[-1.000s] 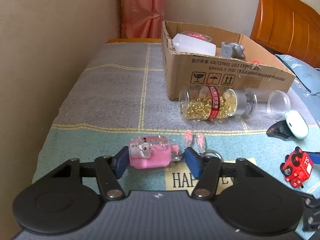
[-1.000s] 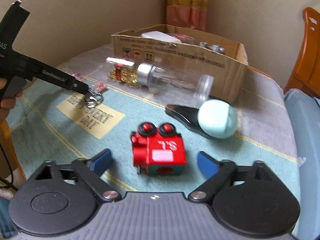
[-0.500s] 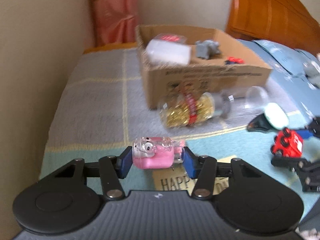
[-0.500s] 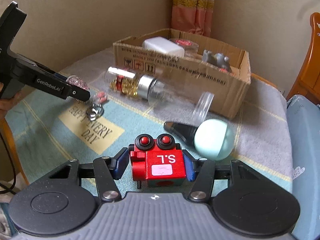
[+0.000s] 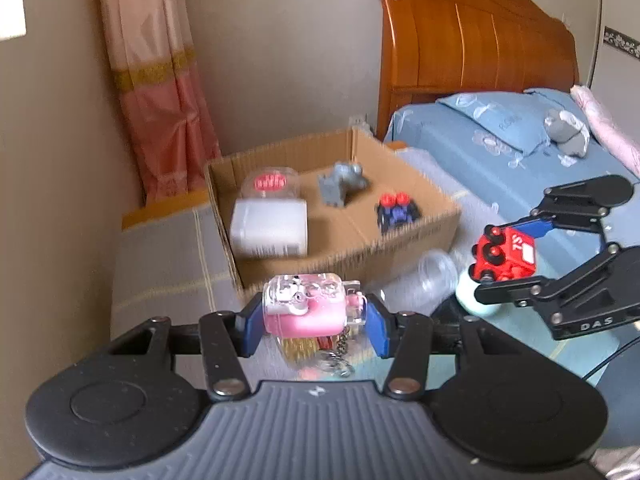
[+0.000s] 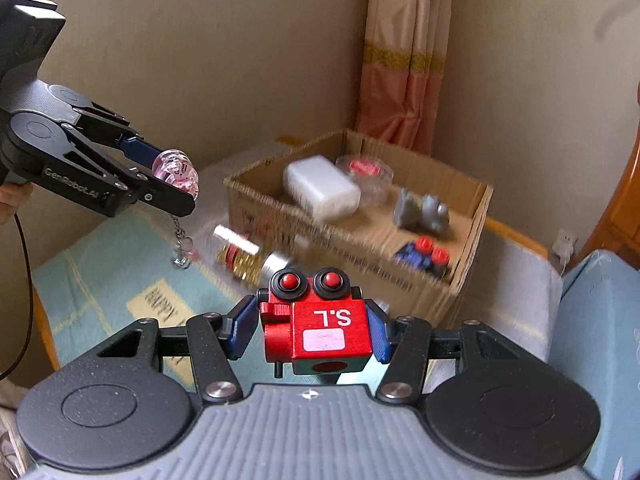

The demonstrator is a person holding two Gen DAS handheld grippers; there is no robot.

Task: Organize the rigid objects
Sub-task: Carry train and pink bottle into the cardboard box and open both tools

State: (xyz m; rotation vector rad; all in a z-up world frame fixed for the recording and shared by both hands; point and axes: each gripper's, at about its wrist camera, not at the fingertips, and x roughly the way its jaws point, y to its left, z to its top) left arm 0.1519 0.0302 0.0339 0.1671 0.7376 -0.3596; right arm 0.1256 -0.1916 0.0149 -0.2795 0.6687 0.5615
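Two hand-held grippers, both loaded, hang above a covered table w/ a box beyond them. Left gripper [image 5: 314, 320] is clamped on a pink keychain [image 5: 308, 306], blue pads pressed to its short ends, its long axis running straight across the jaws; chain and ring dangle free below. Right gripper [image 6: 312, 330] is closed on a red toy train [image 6: 320, 328], pads on both flanks, twin red knobs pointing ahead toward the box.

The box [image 5: 416, 236] lies ahead of and below both tools, open top up, already holding a white bottle [image 5: 270, 228], a clear jar, a grey figurine and a small blue-red toy. From the left-wrist view the keychain sits just short of the near wall, roughly centred on it; the train is off to the right, near the box's right-hand corner. Left hand looks the nearer to the opening, by a little. Free floor seems to be mid-box, btwn bottle and blue toy. Likely snag: the dangling chain catching the near wall on the way over.

Still on the table: a capsule bottle [image 6: 240, 252], lying on its side against the box front.
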